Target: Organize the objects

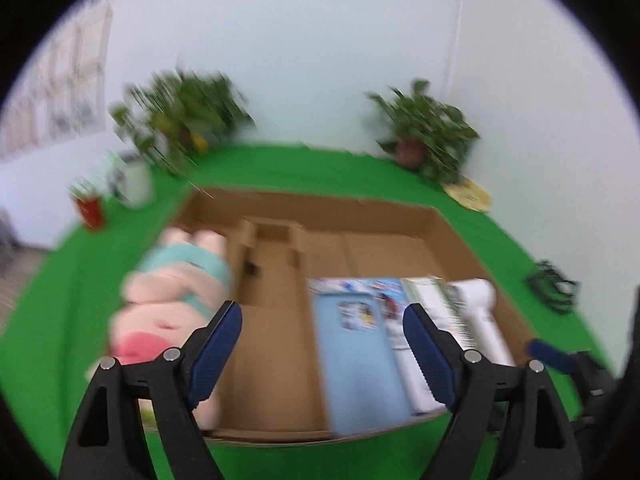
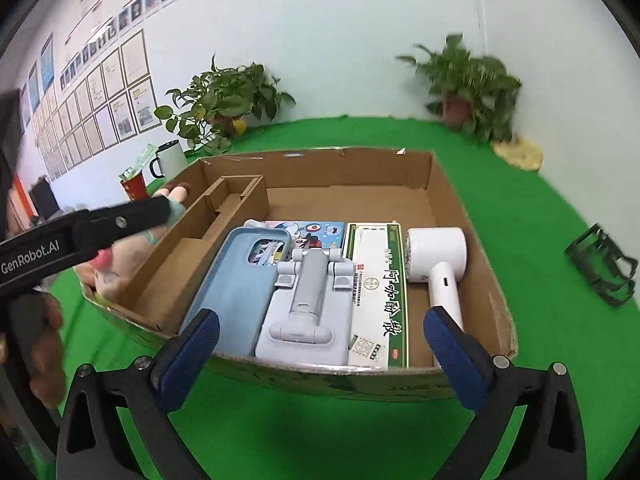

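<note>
An open cardboard box sits on the green cloth. In it lie a blue phone case, a grey phone stand, a picture book, a green-and-white carton and a white handheld appliance. A pink plush toy fills the box's left compartment. My left gripper hovers open over the box's near side, the toy just left of its left finger. My right gripper stands open above the near wall, empty, with the stand beyond it. A finger of the left gripper partly hides the toy.
Two potted plants stand at the back by the wall. A white mug and a red cup are at back left. A black folded rack lies right of the box, a straw mat behind it. A hand is at left.
</note>
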